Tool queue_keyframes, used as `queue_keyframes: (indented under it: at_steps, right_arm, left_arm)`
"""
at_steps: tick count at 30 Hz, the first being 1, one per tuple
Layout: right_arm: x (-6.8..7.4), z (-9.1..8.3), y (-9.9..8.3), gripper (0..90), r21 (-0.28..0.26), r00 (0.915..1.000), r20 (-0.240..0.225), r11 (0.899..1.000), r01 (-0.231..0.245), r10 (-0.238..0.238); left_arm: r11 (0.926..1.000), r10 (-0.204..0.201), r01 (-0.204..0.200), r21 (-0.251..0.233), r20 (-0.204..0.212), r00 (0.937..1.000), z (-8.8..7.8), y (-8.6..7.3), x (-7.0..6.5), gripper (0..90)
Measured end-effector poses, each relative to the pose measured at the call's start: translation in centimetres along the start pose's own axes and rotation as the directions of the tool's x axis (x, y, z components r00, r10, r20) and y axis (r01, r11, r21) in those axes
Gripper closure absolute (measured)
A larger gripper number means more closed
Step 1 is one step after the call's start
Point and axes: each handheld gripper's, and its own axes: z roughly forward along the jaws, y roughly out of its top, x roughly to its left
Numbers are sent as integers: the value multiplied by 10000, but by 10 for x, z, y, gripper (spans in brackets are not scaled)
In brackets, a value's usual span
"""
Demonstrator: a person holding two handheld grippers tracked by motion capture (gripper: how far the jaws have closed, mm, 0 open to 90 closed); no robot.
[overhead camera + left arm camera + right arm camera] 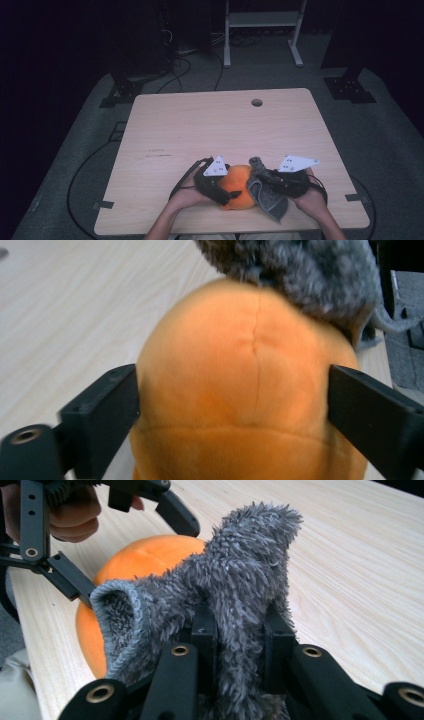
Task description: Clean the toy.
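An orange plush ball (239,187) rests near the front edge of the wooden table (210,130). My left gripper (226,192) is shut on the orange plush ball (245,390), one black jaw pressed on each side of it. A fuzzy grey cloth (265,192) hangs against the ball's right side. My right gripper (260,179) is shut on the grey cloth (240,600), a fold pinched between its jaws and standing up above them. In the right gripper view the ball (145,560) lies behind the cloth, with my left gripper (75,587) on it.
The table has a round cable hole (256,102) near its far edge. Beyond it stands a white metal frame (262,25) on a grey floor, with black stands and cables to the left (125,90) and right (350,87).
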Motion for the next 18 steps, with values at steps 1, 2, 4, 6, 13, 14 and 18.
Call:
queue_keyframes:
  at_steps: [1, 2, 4, 6, 13, 14, 18]
  right_arm:
    - [-3, 0, -3, 723, 65, 9998, -63, 9998, -180, 181]
    - [-8, 1, -8, 723, 92, 9990, -185, 9991, -412, 414]
    - [-18, 3, -17, 725, 573, 9972, 188, 9956, -736, 726]
    - [-25, 4, -26, 728, 1038, 9940, 534, 9895, -1007, 956]
    - [-17, -14, -6, 725, -204, 9972, -115, 9971, -735, 732]
    - [-16, -12, -5, 725, -158, 9977, -79, 9976, -674, 673]
    - [-16, -19, -2, 727, -571, 9972, -15, 9956, -744, 744]
  left_arm:
    - [10000, 54, -55, 56, 29, 10000, 0, -2, 0, 158]
    - [10000, -7, 6, 66, 31, 10000, 0, -4, 0, 169]
    - [10000, -13, 13, 97, 31, 10000, 0, -5, 0, 170]
    - [10000, -41, 41, 54, 81, 10000, 0, -5, 1, 168]
    - [9998, 113, -115, 178, 120, 9999, 5, -4, -2, 130]
    - [9994, 354, -354, 6, -149, 9993, 3, -1, -5, 196]
    - [9781, 1614, -1839, -974, -2025, 9659, 2, 11, -19, 318]
